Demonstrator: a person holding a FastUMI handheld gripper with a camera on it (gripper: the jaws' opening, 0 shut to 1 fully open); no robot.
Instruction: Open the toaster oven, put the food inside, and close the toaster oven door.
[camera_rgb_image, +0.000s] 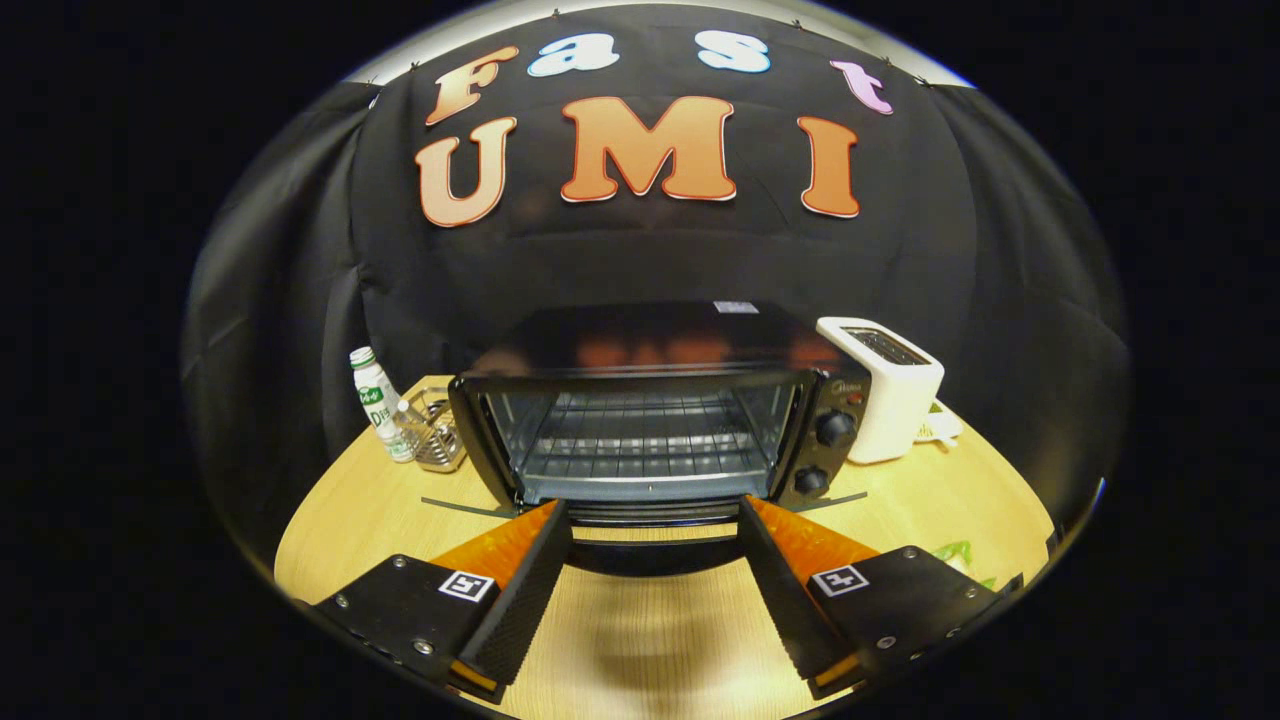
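Observation:
The black toaster oven (655, 400) stands at the middle of the wooden table, just ahead of my fingers. Its door (650, 518) is folded down toward me, and the wire rack (640, 440) inside is bare. The door's dark handle (650, 555) lies low between my two fingers. My gripper (652, 508) is open wide, a fingertip near each side of the lowered door, with nothing pressed between them. A green-and-white item (955, 553) peeks out on the table behind the right finger; I cannot tell what it is.
A white slot toaster (885, 385) stands right of the oven, beside its two knobs (833, 428). To the oven's left are a small plastic bottle (378, 405) and a wire basket (437, 430). Bare wooden table (640, 640) lies under the fingers.

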